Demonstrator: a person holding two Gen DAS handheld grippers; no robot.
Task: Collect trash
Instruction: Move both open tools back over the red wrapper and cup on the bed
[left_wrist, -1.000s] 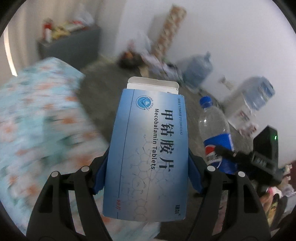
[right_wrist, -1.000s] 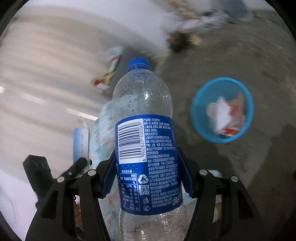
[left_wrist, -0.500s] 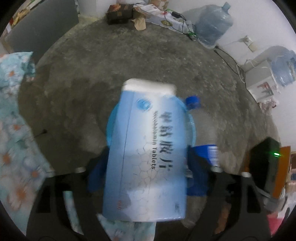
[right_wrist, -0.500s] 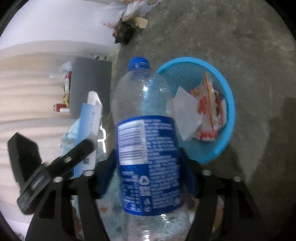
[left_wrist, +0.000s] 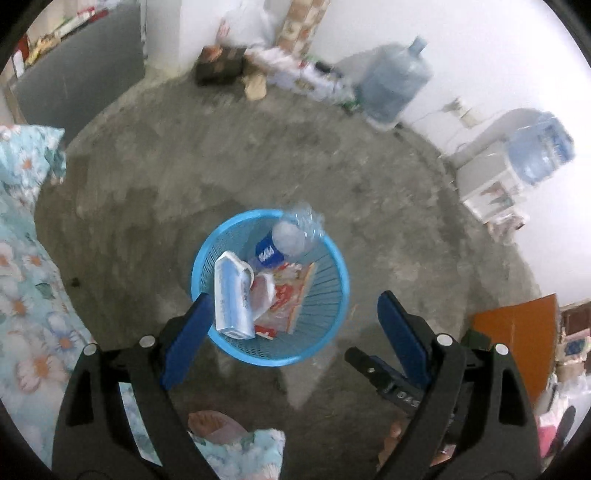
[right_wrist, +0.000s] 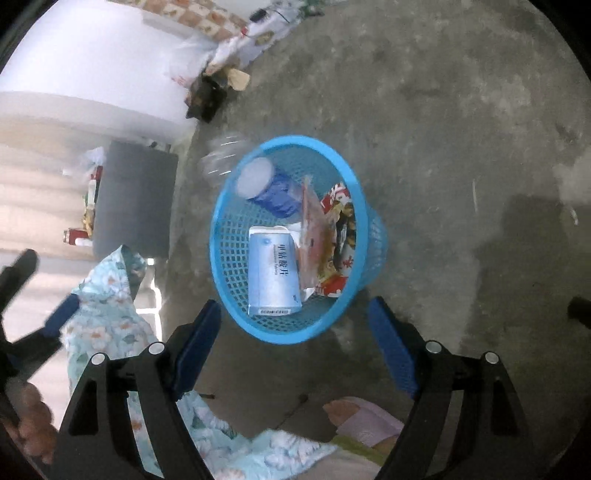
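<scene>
A blue mesh basket (left_wrist: 341, 295) (right_wrist: 218, 258) stands on the concrete floor below both grippers. The blue-and-white tablet box (left_wrist: 232, 295) (right_wrist: 273, 273) lies inside it against the near wall. The Pepsi bottle (left_wrist: 291, 236) (right_wrist: 266, 184) is in the basket's far side, bottom toward me and blurred by motion. Red snack wrappers (left_wrist: 288, 295) (right_wrist: 328, 229) lie beside them. My left gripper (left_wrist: 293, 301) hangs open above the basket, nothing between its fingers. Likewise my right gripper (right_wrist: 294, 304) is open and bare; its tip also shows in the left wrist view (left_wrist: 373, 365).
Flowered bedding (left_wrist: 26, 295) (right_wrist: 107, 314) fills the left side. A grey cabinet (left_wrist: 81, 70), two water jugs (left_wrist: 395, 88) (left_wrist: 539, 147) and clutter line the far wall. An orange board (left_wrist: 517, 332) stands at right. A person's slippered foot (left_wrist: 218, 424) (right_wrist: 365, 417) is near the basket.
Both grippers came down over the basket and opened. The tablet box left the left gripper and the bottle left the right; both now sit in the basket.
</scene>
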